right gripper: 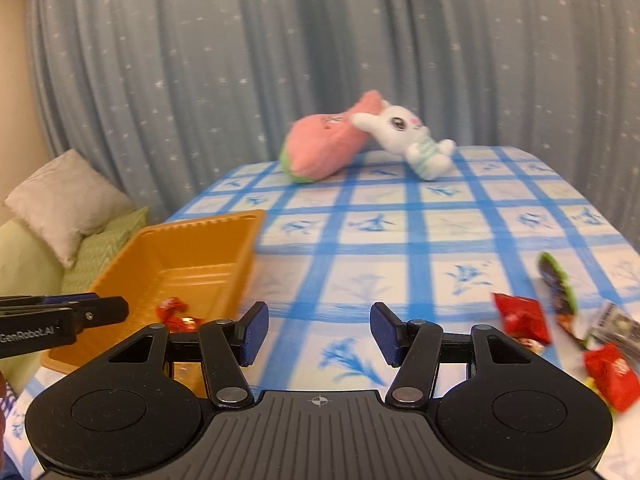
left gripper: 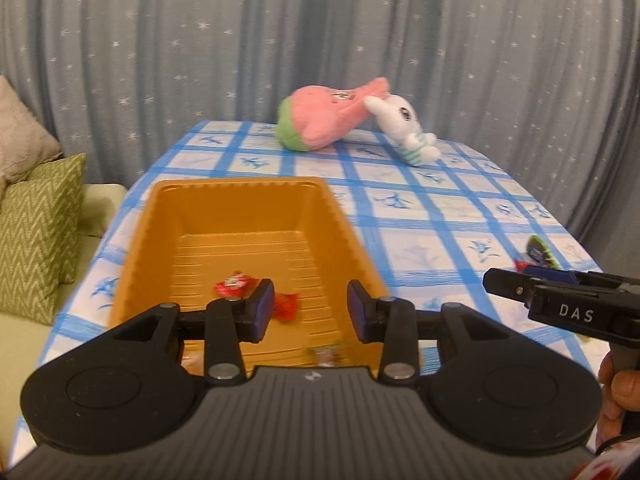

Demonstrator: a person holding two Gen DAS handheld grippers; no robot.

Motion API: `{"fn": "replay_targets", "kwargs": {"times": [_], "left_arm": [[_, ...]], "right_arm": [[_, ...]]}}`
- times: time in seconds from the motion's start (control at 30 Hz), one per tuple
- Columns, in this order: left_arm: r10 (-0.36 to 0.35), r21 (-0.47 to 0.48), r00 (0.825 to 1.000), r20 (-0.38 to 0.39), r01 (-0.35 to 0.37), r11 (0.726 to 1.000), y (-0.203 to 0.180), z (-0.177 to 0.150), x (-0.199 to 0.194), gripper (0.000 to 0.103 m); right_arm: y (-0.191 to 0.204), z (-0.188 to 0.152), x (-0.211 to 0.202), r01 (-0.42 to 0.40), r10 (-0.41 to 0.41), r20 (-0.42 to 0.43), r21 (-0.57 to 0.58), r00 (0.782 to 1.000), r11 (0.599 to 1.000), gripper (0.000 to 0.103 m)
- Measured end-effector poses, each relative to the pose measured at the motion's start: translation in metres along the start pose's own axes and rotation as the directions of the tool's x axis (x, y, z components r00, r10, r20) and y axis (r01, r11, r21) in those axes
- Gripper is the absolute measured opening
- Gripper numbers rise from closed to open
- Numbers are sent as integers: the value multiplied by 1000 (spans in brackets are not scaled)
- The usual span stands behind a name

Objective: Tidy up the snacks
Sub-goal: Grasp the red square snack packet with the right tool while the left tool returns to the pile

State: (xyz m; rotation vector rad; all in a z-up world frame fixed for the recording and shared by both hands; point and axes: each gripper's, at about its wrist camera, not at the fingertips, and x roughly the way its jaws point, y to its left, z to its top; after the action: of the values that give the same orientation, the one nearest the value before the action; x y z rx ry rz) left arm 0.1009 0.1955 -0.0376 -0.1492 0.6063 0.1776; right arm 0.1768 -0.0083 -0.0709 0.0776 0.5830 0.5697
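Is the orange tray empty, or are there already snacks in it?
Not empty. The orange tray holds a few wrapped snacks, among them a red candy, on its floor; most of the floor is bare.

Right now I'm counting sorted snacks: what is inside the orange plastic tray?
Two red-wrapped candies lie on the orange plastic tray floor. The left gripper covers the near end; blurred wrappers show there, count unclear.

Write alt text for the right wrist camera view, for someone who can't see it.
An open right hand-held gripper hovers over a blue-checked tablecloth, empty, with loose snack packets to its right. To its left an orange tray holds red candies; two plush toys lie at the far end.
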Motion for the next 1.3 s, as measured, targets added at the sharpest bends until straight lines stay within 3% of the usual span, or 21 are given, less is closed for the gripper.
{"fn": "replay_targets", "kwargs": {"times": [0.47,0.87,1.3], "left_arm": [[-148,96,989,-27,150,984,-86,1,19,47],[-245,170,965,-90,258,951,-156,-13,37,52],[-273,200,950,-150,300,933,-180,-26,59,54]], "right_arm": [[-72,-17,-47,160,-162,13,111,987,981,57],[-135,-36,-82,304,-305,-18,171,952,937,57],[-179,-35,-58,345,-330,-148,91,932,934,57]]}}
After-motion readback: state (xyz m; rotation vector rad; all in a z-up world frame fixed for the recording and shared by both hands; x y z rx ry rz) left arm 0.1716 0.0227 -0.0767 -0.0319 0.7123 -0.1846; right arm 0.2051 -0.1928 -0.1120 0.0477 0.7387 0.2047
